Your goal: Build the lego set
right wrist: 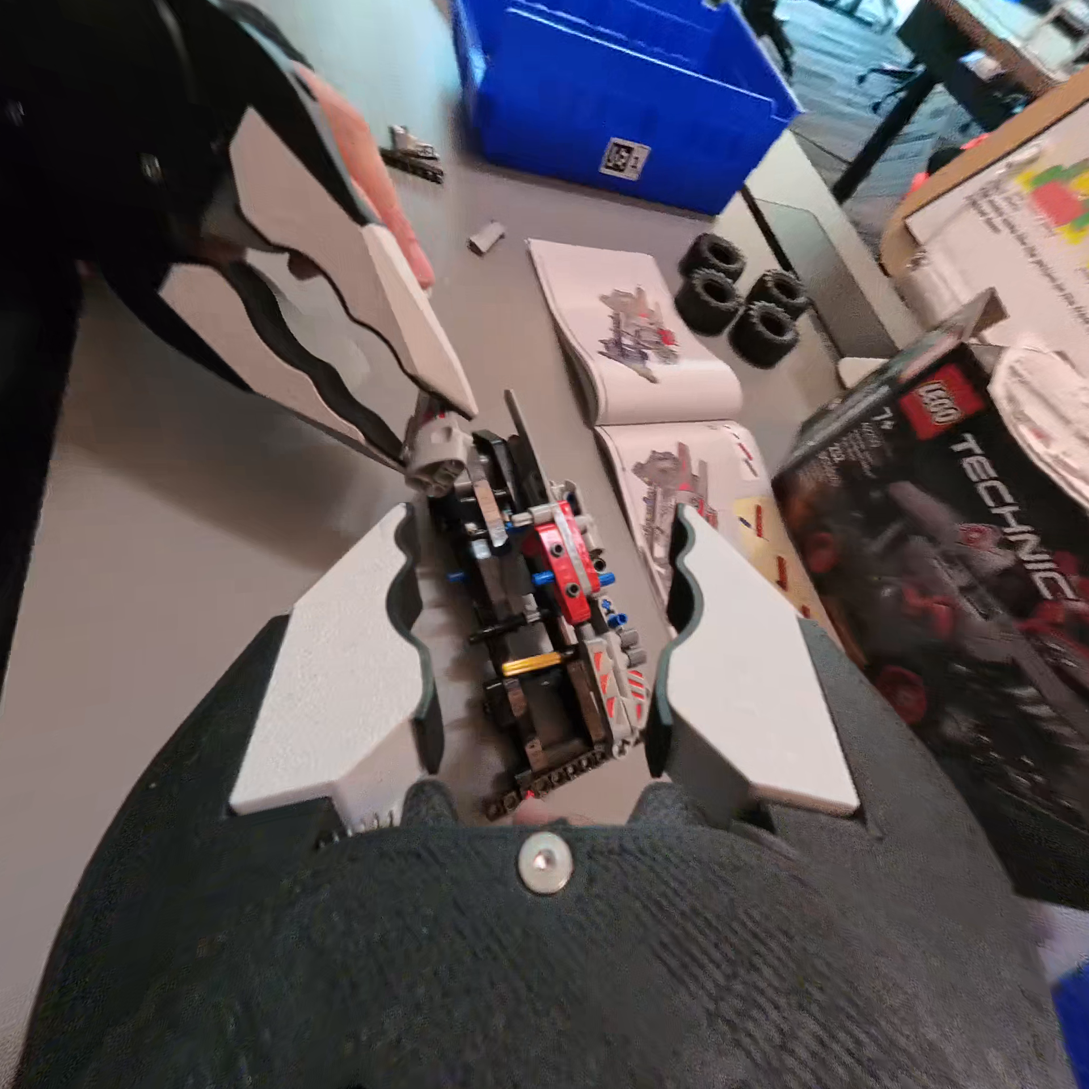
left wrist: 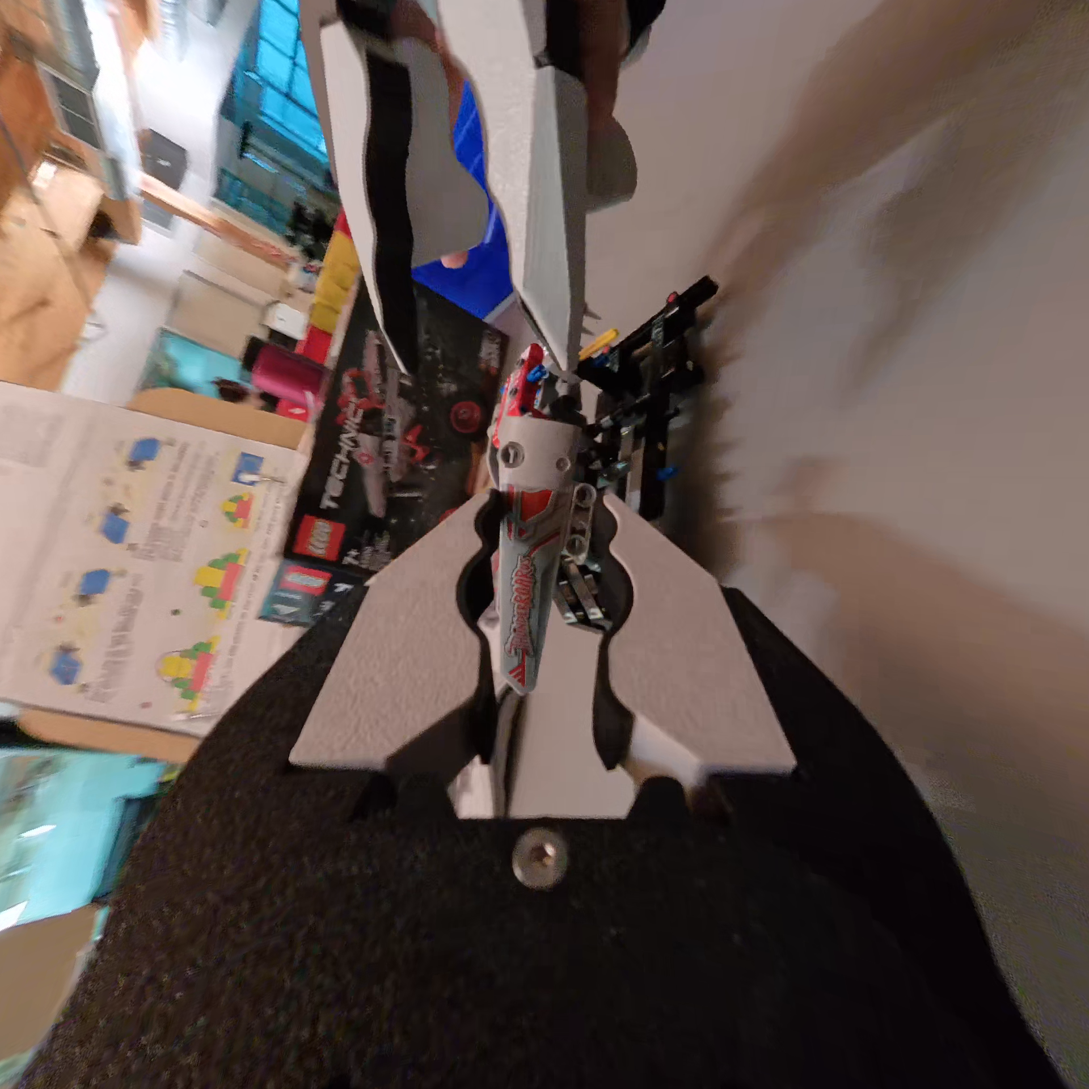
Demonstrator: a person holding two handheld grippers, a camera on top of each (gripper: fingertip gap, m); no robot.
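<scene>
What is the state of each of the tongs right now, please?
Left tongs: closed on the grey-and-red panel piece.
Right tongs: open, straddling the partly built model, holding nothing.

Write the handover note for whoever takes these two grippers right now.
Left gripper: shut on the grey curved panel with red stickers, at the far end of the black, red and grey Technic chassis.
Right gripper: jaws open, straddling the chassis without gripping it.
Chassis lies on the grey table. Four black rubber tyres sit loose beside the open instruction booklet; the black set box stands right, the blue plastic bin behind.
Done: frame largely assembled.
Left: panel probably still needs seating; wheels unmounted.
</scene>
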